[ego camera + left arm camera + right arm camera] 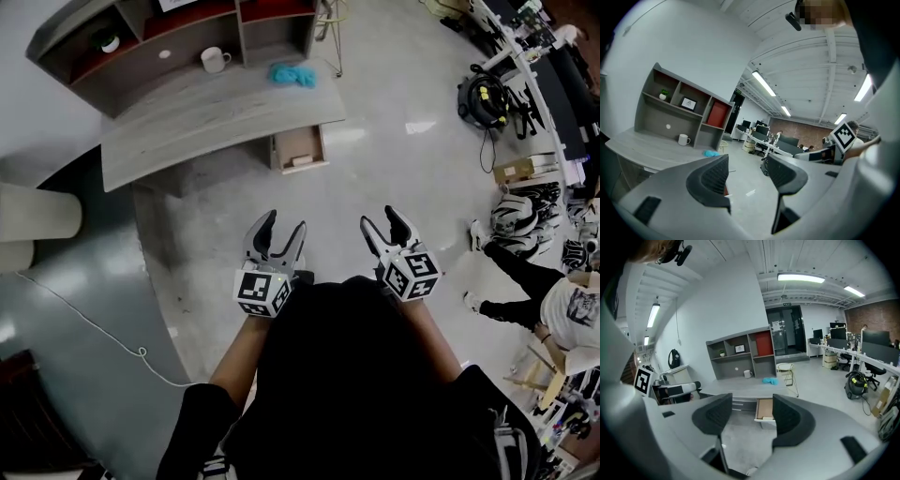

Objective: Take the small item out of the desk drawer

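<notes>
The grey desk (216, 112) stands at the far side of the floor, with its wooden drawer (298, 145) pulled open at the right end. A small pale item (302, 161) lies at the drawer's front edge; the right gripper view also shows this small item (767, 417) in the drawer (764, 408). My left gripper (283, 223) and right gripper (381, 217) hover side by side over the floor, well short of the desk. Both are open and hold nothing. The left gripper view shows only the desk (642, 145), not the drawer.
A white mug (214, 60) and a blue cloth (292, 75) sit on the desk below a shelf unit (169, 28). A seated person (553, 300) and a vacuum (483, 98) are at the right. A white cable (94, 328) crosses the floor at the left.
</notes>
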Available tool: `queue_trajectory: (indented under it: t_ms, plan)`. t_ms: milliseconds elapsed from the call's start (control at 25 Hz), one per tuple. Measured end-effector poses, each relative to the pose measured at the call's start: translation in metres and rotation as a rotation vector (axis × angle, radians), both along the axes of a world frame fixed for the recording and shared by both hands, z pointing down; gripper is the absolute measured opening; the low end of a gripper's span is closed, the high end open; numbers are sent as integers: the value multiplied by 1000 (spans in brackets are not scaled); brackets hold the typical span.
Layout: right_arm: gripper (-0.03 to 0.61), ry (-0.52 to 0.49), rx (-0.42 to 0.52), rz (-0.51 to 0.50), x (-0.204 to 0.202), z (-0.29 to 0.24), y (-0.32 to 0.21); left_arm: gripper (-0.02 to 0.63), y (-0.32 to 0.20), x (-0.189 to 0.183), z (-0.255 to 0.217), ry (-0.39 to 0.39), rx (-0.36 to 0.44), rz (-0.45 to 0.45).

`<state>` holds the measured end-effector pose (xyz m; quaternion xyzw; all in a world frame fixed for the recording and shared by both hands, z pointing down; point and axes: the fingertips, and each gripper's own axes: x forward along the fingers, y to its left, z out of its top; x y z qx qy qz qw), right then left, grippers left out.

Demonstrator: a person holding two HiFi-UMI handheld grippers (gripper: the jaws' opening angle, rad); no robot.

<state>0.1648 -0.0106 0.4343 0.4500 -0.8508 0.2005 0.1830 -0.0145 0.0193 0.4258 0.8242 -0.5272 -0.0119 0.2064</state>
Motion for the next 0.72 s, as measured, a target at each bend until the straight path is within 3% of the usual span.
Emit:
queue_trajectory:
  t_ms: [400, 720]
  plan:
    - [255, -4, -33, -89, -27, 8, -34, 238, -17, -32, 6, 10, -15, -117]
    - [258, -28, -58, -259, -54, 29, -90, 239, -43, -42, 14, -32, -33, -246]
